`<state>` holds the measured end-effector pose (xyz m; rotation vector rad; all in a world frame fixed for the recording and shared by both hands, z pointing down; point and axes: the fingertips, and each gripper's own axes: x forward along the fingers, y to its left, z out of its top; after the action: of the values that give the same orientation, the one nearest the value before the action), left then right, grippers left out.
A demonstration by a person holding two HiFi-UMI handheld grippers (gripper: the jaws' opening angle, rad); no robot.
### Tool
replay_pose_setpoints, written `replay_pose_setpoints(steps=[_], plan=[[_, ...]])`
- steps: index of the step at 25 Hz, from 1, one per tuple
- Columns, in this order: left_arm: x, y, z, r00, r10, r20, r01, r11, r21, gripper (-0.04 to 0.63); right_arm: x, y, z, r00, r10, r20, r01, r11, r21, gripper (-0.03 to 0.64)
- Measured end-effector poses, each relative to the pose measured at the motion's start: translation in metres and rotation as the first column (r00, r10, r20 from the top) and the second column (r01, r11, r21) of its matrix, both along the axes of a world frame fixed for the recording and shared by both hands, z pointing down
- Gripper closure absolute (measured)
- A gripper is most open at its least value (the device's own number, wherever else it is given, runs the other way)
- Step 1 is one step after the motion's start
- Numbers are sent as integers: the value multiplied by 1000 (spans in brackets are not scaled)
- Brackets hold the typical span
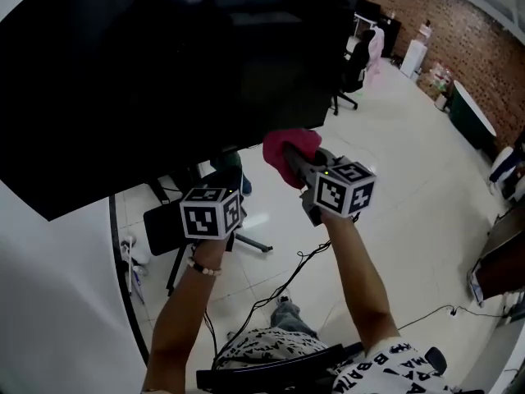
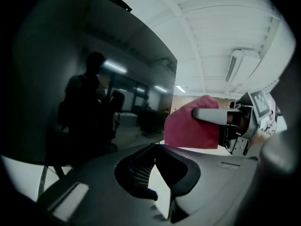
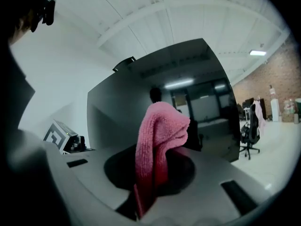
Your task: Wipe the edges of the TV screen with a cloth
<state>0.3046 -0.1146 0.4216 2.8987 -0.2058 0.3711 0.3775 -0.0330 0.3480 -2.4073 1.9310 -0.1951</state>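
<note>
The big black TV screen point(image 1: 156, 72) fills the upper left of the head view, its lower right corner just above both grippers. A pink cloth point(image 1: 289, 148) hangs bunched from my right gripper point(image 1: 299, 167), which is shut on it just below that corner. The right gripper view shows the cloth point(image 3: 159, 140) rising out of the jaws in front of the screen point(image 3: 141, 93). My left gripper point(image 1: 220, 189) sits under the screen's bottom edge, its tips lost in the dark. In its own view the left gripper point(image 2: 154, 166) has its jaws together and empty, with the cloth point(image 2: 193, 126) to its right.
The TV stand's black legs point(image 1: 176, 249) stand on the white tile floor below the screen, with cables point(image 1: 283, 290) trailing toward me. Office chairs point(image 1: 354, 68) stand behind the screen's right edge. A brick wall point(image 1: 459, 31) runs along the far right.
</note>
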Motion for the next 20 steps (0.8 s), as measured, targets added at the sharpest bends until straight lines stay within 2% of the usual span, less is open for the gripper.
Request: replay_pose_setpoints(steps=[4, 8, 10, 15, 20], plan=[[67, 2, -62, 998, 39, -57, -38, 999, 15, 592, 73, 6, -86, 993, 37, -111, -30, 998, 63, 560], [138, 10, -139, 991, 87, -103, -77, 991, 106, 592, 148, 12, -185, 979, 77, -188, -49, 987, 150, 560], [168, 16, -176, 983, 125, -133, -108, 986, 126, 592, 177, 14, -235, 970, 96, -222, -53, 980, 191, 560], [228, 34, -251, 972, 182, -148, -159, 975, 154, 592, 238, 26, -348, 952, 148, -270, -71, 959, 274, 560], [267, 35, -302, 969, 193, -155, -163, 969, 187, 592, 292, 36, -441, 904, 255, -343, -143, 937, 320, 560]])
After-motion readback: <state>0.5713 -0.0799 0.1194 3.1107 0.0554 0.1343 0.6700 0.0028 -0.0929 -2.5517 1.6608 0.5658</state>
